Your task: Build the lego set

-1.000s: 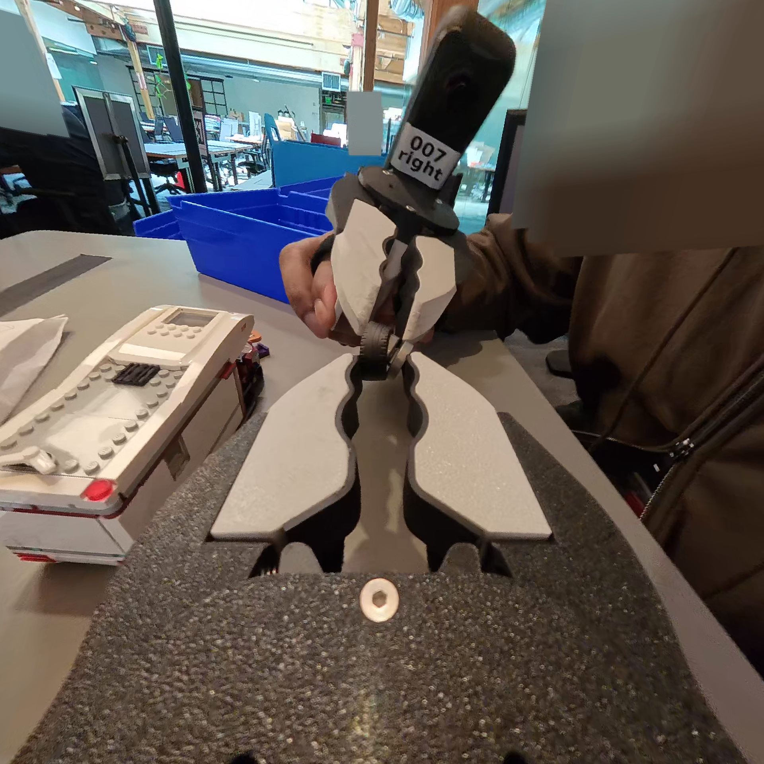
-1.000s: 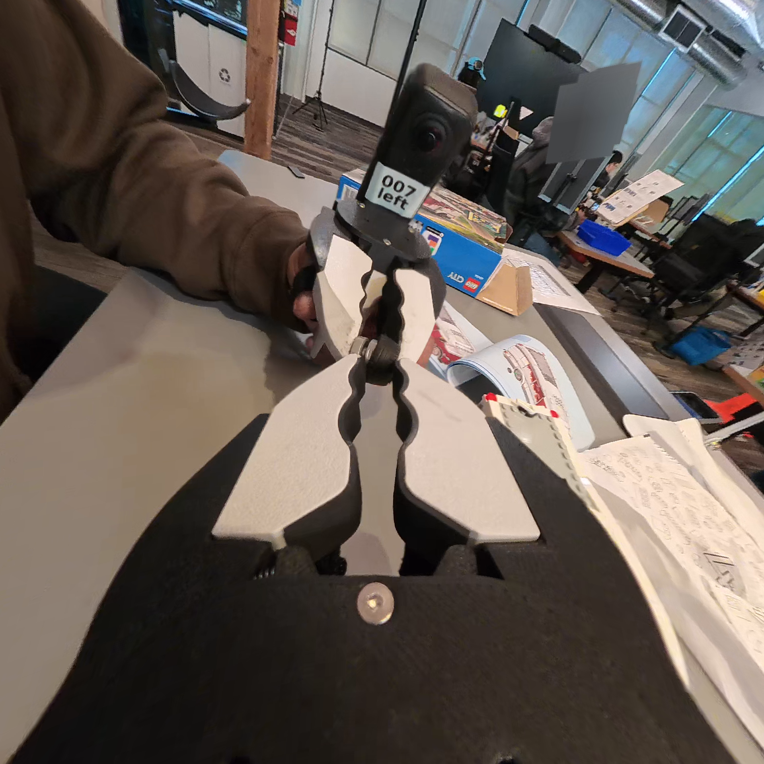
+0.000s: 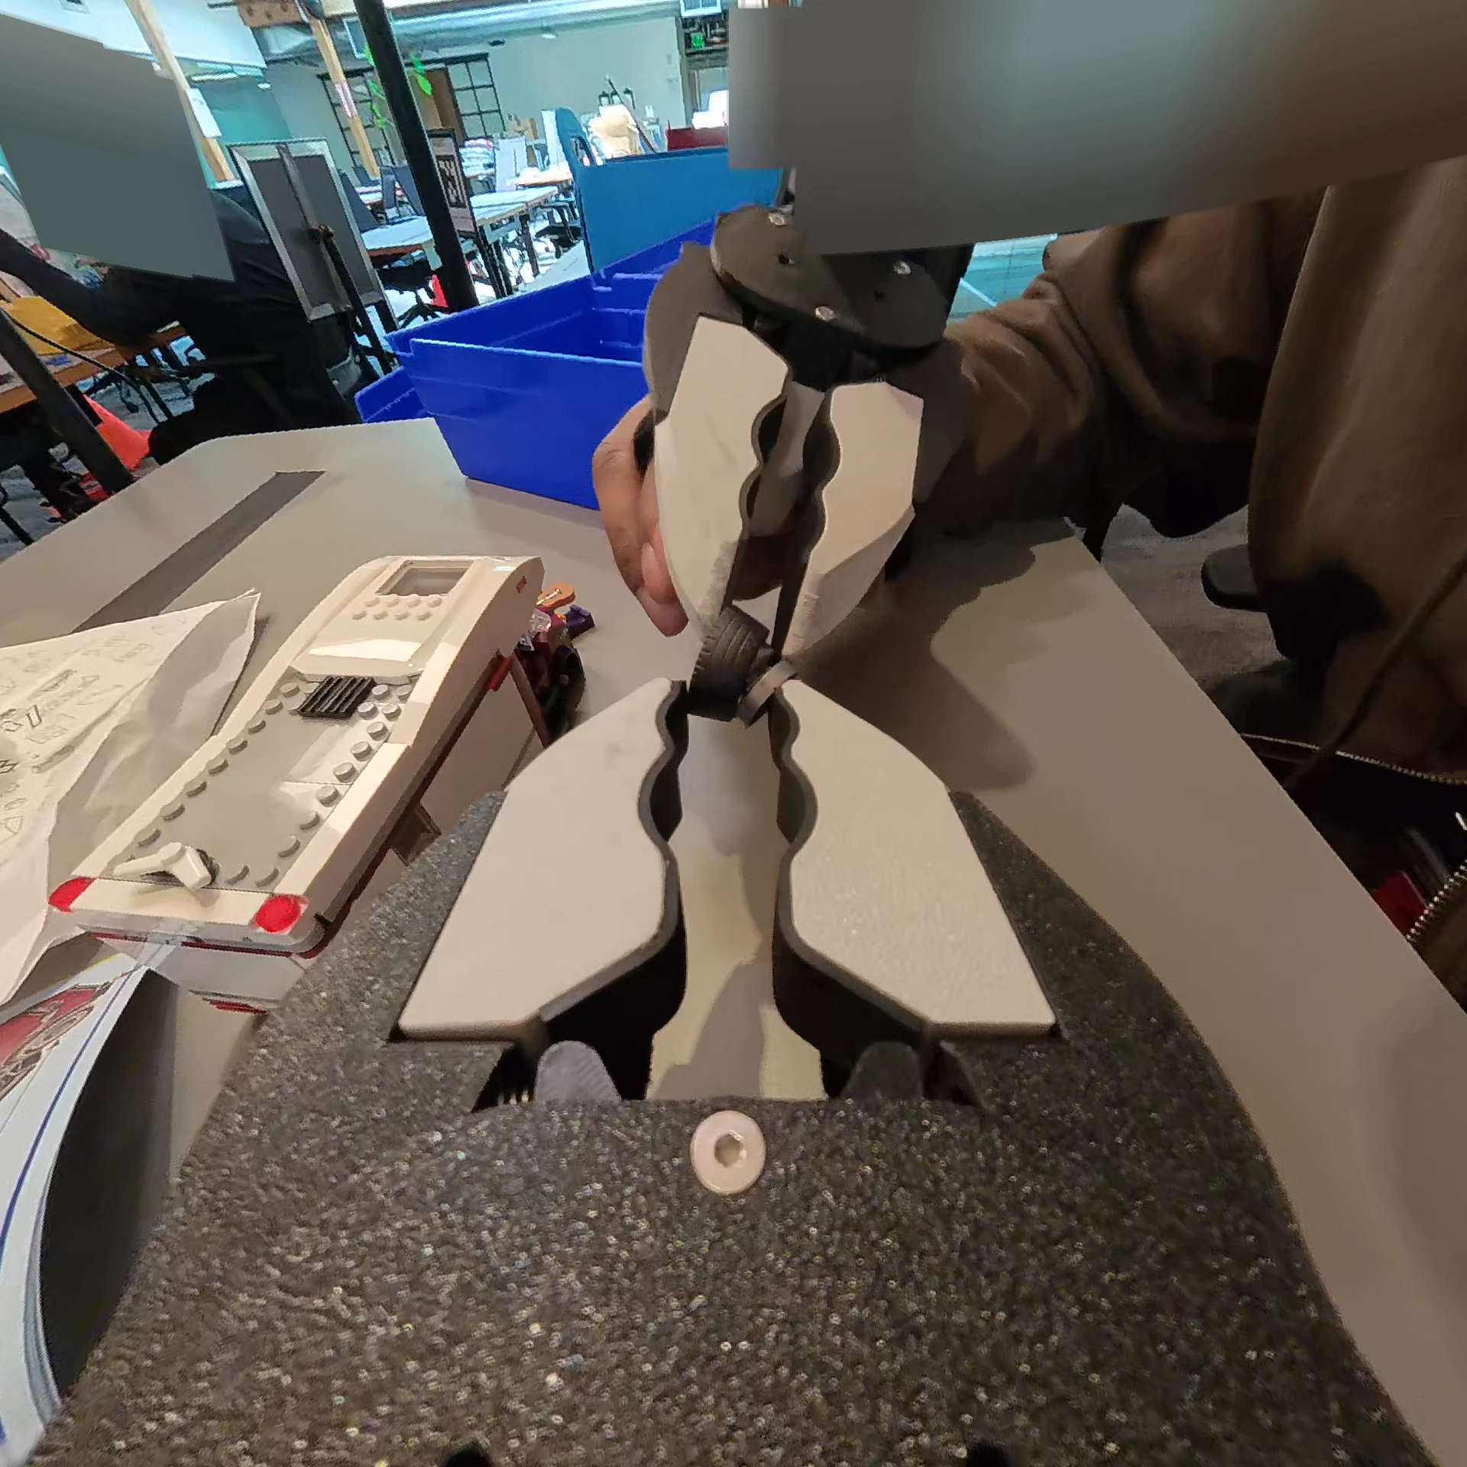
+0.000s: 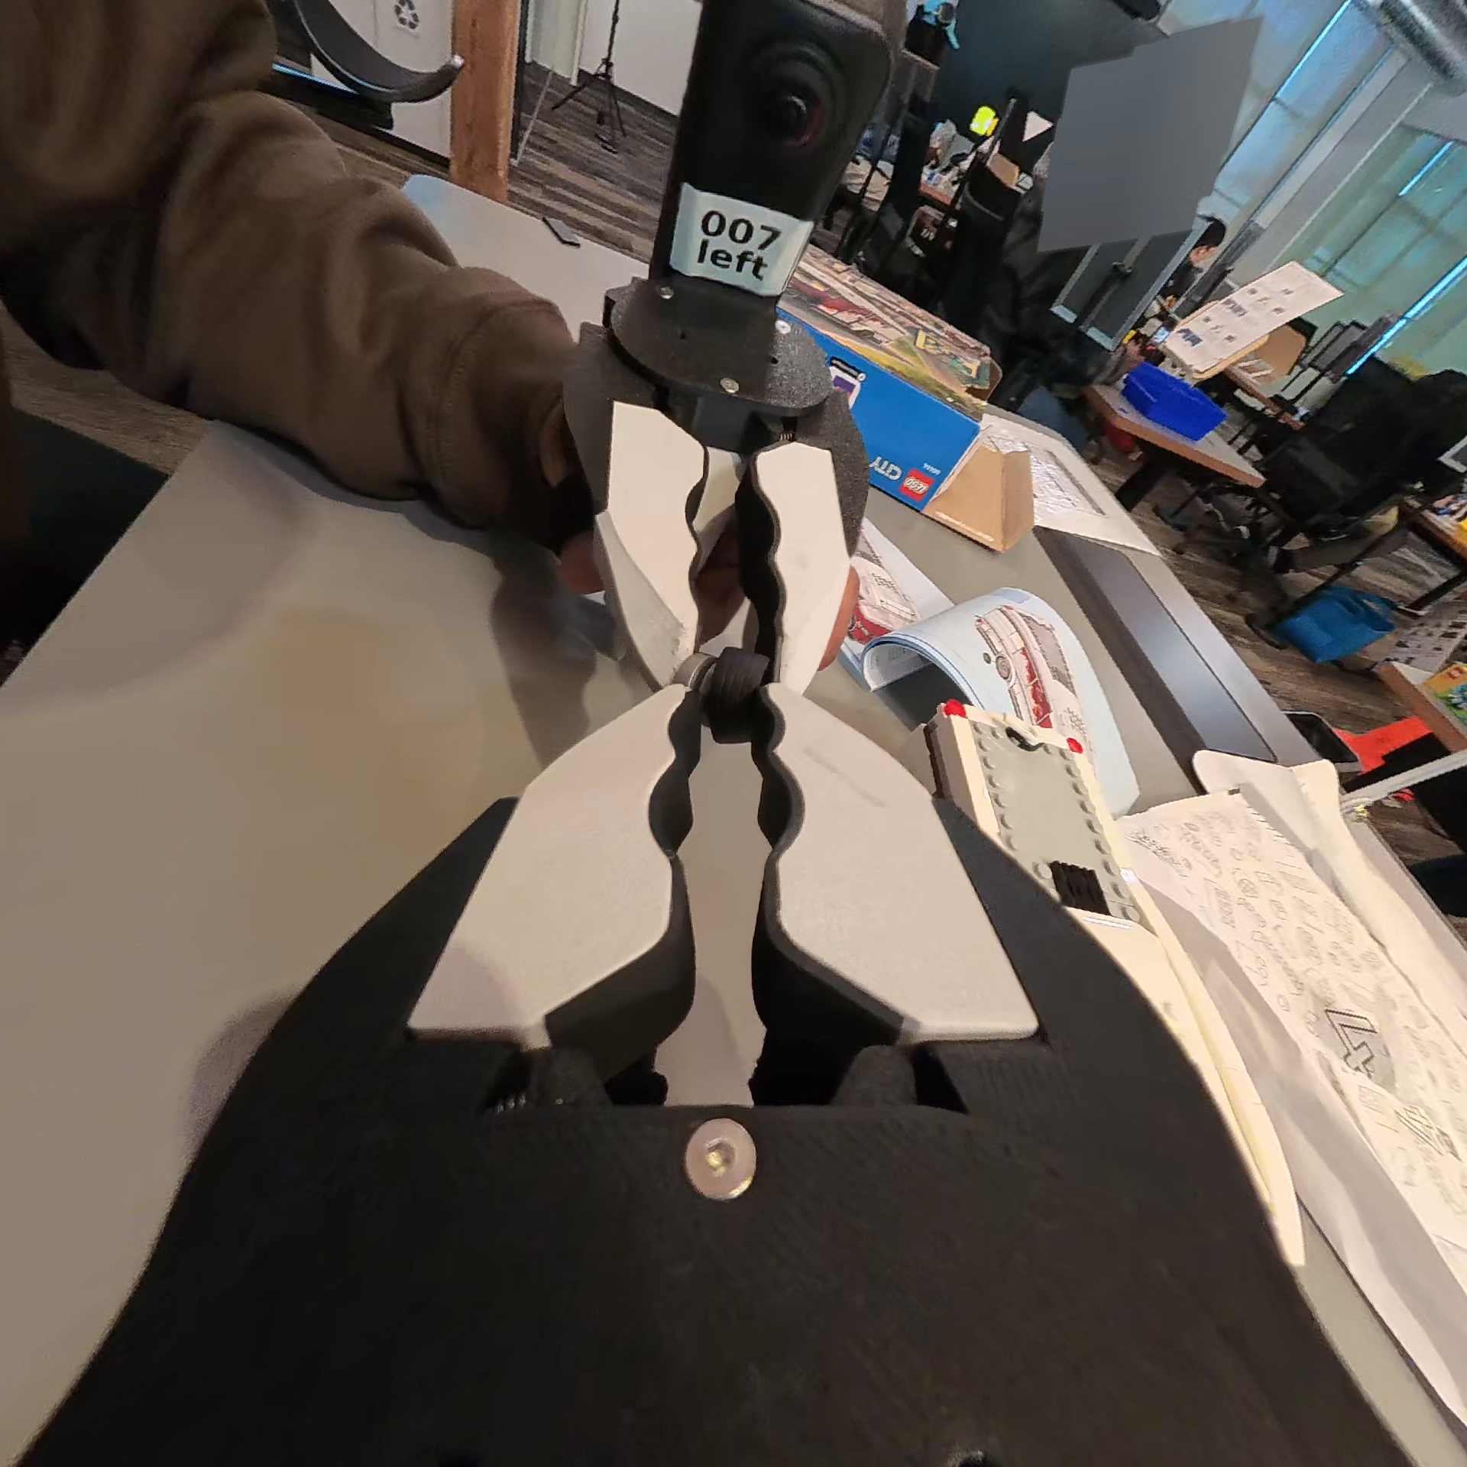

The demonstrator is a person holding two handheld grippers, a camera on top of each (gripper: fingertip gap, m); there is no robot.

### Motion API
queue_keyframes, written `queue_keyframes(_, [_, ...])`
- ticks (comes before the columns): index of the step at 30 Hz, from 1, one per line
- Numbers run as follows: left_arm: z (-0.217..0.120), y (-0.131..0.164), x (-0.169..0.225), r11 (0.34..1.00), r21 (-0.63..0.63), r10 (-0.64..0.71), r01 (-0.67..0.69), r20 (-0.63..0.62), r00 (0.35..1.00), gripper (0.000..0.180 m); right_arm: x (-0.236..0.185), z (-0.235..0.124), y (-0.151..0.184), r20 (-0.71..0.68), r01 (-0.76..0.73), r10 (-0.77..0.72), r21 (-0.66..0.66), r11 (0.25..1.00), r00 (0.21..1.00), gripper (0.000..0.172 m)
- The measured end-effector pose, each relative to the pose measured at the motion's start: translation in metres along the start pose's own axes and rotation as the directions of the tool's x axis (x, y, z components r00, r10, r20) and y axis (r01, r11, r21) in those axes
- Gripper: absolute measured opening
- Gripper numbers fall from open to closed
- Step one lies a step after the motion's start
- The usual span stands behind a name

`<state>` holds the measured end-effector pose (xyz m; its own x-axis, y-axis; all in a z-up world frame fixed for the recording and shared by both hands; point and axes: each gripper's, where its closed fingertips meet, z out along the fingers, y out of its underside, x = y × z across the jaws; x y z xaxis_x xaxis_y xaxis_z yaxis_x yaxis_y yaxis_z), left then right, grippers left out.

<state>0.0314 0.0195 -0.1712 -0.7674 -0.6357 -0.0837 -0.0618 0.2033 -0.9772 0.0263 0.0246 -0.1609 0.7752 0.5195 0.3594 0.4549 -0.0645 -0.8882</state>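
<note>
Grippers meet tip to tip above the grey table [image 3: 1032,714], both on 1 small assembly: a black tyre [image 3: 726,663] with a grey hub [image 3: 766,687] sticking out of 1 side.

Left gripper [image 3: 726,698]: jaws narrowed, tips pinching the tyre and hub from below in its own view; the left pad touches the tyre tread, the right pad meets the hub rim. From the right wrist view the same gripper [image 4: 726,663] comes in from above, hub at its left tip.

Right gripper [image 4: 726,714]: jaws nearly together, pads pressed on the tyre's 2 sides. In the left wrist view it [image 3: 746,627] comes down from above, a hand [image 3: 635,516] wrapped round its body.

Tyre is off the table, held between the 4 fingertips.

Nearby: white and grey brick-built vehicle [image 3: 302,762] lies left of the left gripper, loose small bricks [image 3: 556,627] beside it. Paper sheet [image 3: 103,698] and booklet [image 4: 1016,659] sit by the vehicle. Blue bins [image 3: 540,397] at the far edge; blue box [image 4: 897,405] behind the left gripper.
</note>
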Motion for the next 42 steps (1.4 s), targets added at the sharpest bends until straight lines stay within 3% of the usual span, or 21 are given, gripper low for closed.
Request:
queue_keyframes(6, [-0.003,-0.010,-0.004,0.995,0.078,-0.059,0.059,0.008,0.998,0.020,0.006,-0.003,-0.010,-0.088,0.025,-0.020,0.058,0.998,0.996,0.011])
queue_keyframes(8, [-0.001,-0.007,-0.009,0.993,0.075,-0.091,0.087,0.043,0.995,0.000,0.009,-0.004,-0.011,-0.123,0.038,-0.029,0.067,0.997,0.992,0.008])
queue_keyframes(11, [0.003,-0.002,-0.013,0.988,0.063,-0.143,0.140,0.055,0.988,0.000,0.011,-0.002,-0.008,-0.153,0.092,-0.087,0.030,0.995,0.984,0.007])
queue_keyframes(19, [0.001,-0.001,-0.010,0.988,0.055,-0.143,0.142,0.027,0.989,0.007,0.010,-0.002,-0.006,-0.094,0.015,-0.008,0.069,0.997,0.996,0.009])
queue_keyframes(30, [-0.003,-0.006,-0.004,0.963,0.096,-0.244,0.251,-0.081,0.966,0.009,0.008,-0.003,-0.009,-0.071,-0.012,0.020,0.107,0.994,0.997,0.009])
queue_keyframes(35, [-0.002,0.004,-0.002,0.977,0.015,-0.211,0.213,-0.075,0.975,0.010,0.004,-0.001,-0.003,-0.041,-0.017,0.021,0.080,0.997,0.999,0.009])
queue_keyframes(42, [0.010,0.050,0.006,0.951,-0.310,-0.030,0.022,-0.020,0.999,0.022,-0.013,0.011,0.033,0.056,-0.012,0.016,-0.080,0.997,0.998,0.009])
